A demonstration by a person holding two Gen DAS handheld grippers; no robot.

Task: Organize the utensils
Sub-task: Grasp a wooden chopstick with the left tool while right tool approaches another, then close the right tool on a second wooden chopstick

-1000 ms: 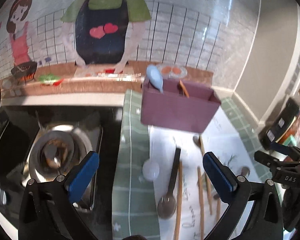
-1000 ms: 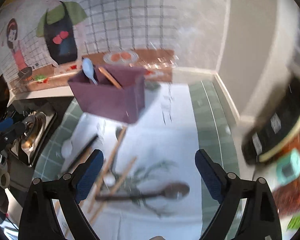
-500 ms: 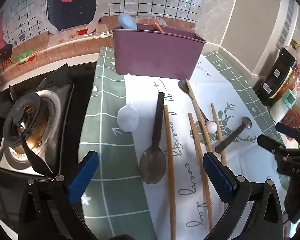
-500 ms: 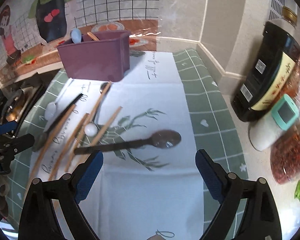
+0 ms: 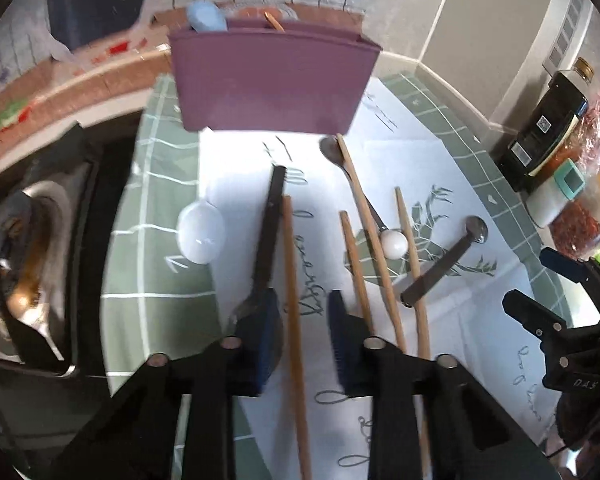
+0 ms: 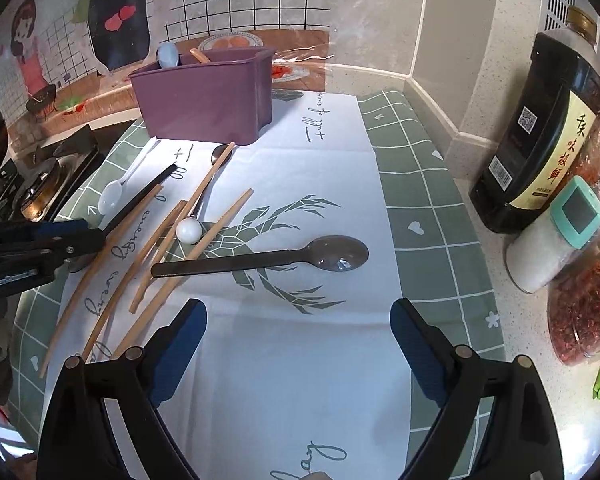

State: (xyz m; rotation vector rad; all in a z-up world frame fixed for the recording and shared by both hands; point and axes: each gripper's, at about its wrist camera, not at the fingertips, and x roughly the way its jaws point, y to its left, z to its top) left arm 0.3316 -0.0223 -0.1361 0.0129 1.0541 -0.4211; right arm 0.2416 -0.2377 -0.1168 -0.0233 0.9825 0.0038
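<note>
- Since the earlier frames, both grippers have come down toward the white cloth point(image 6: 312, 168), and the left gripper point(image 5: 300, 340) has just been closing its jaws, which were wide before.
- On the far side of the cloth stands the purple holder point(image 5: 272, 80), with a blue spoon point(image 5: 205, 16) and one wooden stick upright inside.
- Left gripper: the jaws are now narrow, with one wooden chopstick point(image 5: 294, 320) between the pads; whether the pads press on it I cannot tell. Its left pad lies over the bowl of the black spoon point(image 5: 270, 220).
- Right gripper point(image 6: 298, 344): the jaws are wide apart and hold nothing; it hovers above the cloth, near the dark spoon point(image 6: 268, 260).
- More chopsticks point(image 6: 168, 236), a white spoon point(image 6: 114, 194) and a small white ball point(image 6: 189, 231) lie loose on the cloth.
</note>
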